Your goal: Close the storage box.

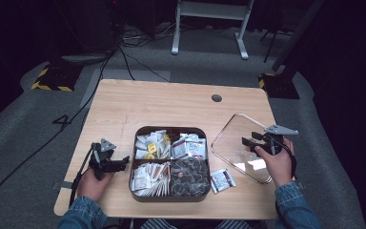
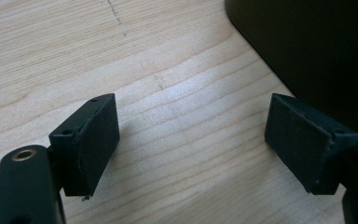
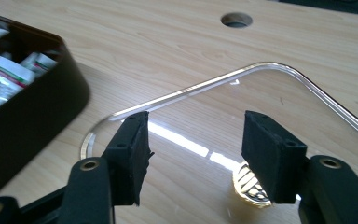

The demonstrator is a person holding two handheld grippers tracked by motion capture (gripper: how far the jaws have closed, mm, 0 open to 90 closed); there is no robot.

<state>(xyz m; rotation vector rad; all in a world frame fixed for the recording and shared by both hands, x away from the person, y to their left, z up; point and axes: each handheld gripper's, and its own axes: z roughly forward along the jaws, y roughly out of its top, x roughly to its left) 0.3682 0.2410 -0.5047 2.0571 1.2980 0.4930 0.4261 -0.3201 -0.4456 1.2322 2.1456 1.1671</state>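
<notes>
A dark brown tray [image 1: 170, 196] with four compartments of sachets and packets stands at the middle of the table's near half. Its clear lid [image 1: 236, 138] lies flat on the wood to the right. One loose packet [image 1: 222, 180] lies between tray and lid. My right gripper [image 1: 248, 143] hovers over the lid with open, empty jaws; in the right gripper view [image 3: 193, 156] the lid's rim [image 3: 200, 86] runs just beyond the pads. My left gripper [image 1: 124, 163] rests left of the tray, open and empty, with bare wood between its pads [image 2: 98, 140] and the tray's wall [image 2: 317, 51] at the right.
A round cable hole [image 1: 216, 98] sits in the tabletop's far part. The far half of the wooden table [image 1: 171, 105] is bare. Cables trail over the grey floor at the left, and a white table frame [image 1: 209, 19] stands beyond.
</notes>
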